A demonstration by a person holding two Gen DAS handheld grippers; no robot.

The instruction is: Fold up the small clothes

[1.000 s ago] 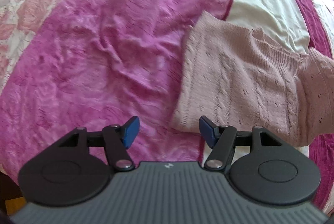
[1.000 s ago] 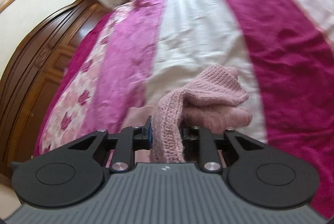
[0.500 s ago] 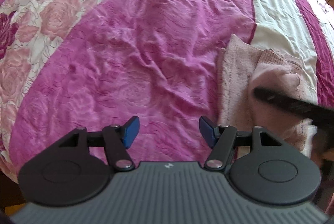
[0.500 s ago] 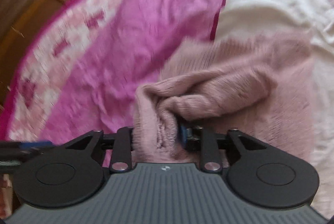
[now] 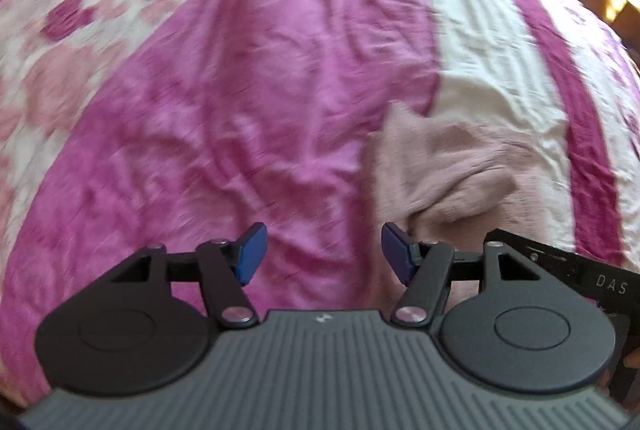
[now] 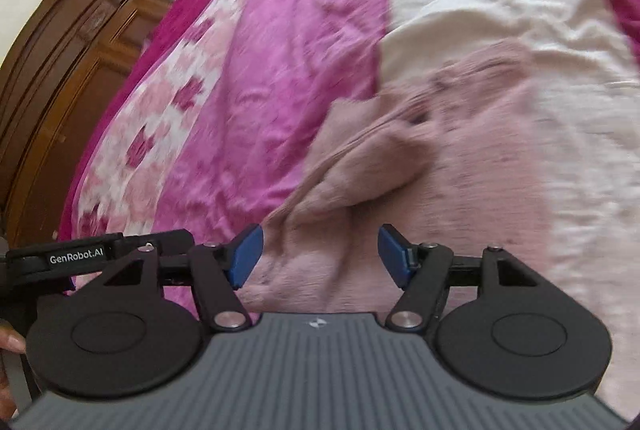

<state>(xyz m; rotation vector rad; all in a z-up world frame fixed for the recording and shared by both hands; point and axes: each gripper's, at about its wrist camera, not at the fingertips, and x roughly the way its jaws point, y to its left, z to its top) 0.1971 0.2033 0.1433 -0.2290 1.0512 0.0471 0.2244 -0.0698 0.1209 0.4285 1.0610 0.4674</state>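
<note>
My left gripper [image 5: 320, 253] has its jaws wide apart, nothing between them, over the magenta band of the bedspread [image 5: 248, 101]. The pink knit sweater [image 5: 452, 165] lies flat on the bed, ahead & to the right of those tips, its near edge just beside the right blue pad [image 5: 394, 252]. My right gripper [image 6: 318, 256] is also spread, empty, directly above the sweater [image 6: 420, 157]; a folded sleeve runs diagonally in front of the tips. Can't tell if the pads touch the knit. Both views blurred. Wooden wardrobe [image 6: 68, 61] at left.
</note>
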